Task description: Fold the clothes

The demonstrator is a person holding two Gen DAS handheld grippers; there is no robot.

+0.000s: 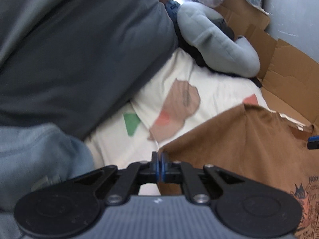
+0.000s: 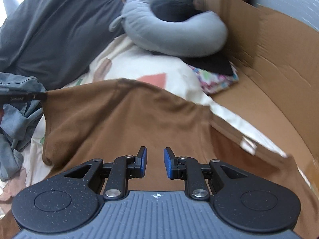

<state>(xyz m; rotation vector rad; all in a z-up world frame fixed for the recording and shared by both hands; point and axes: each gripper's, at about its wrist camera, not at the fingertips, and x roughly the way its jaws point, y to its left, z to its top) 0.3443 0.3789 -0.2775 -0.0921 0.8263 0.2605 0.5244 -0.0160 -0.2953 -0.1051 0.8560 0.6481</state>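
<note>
Left gripper (image 1: 159, 165) pinches brown shirt (image 1: 239, 145); right gripper (image 2: 155, 163) spread above it, cardboard (image 2: 269, 75) beside.

A brown cotton T-shirt (image 2: 123, 119) carries an orange-and-blue cat print. Beneath it lies a cream bedsheet (image 1: 215, 83) patterned with green, coral and tan shapes. Beyond the T-shirt sit a grey ring-shaped cushion (image 2: 179, 37), a multicoloured floral cloth (image 2: 217, 79) and tan cardboard (image 2: 269, 59).

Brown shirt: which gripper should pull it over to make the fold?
Probably left. The left hand-held gripper is shut on the shirt corner; the right hand-held gripper hangs open, holding nothing.
</note>
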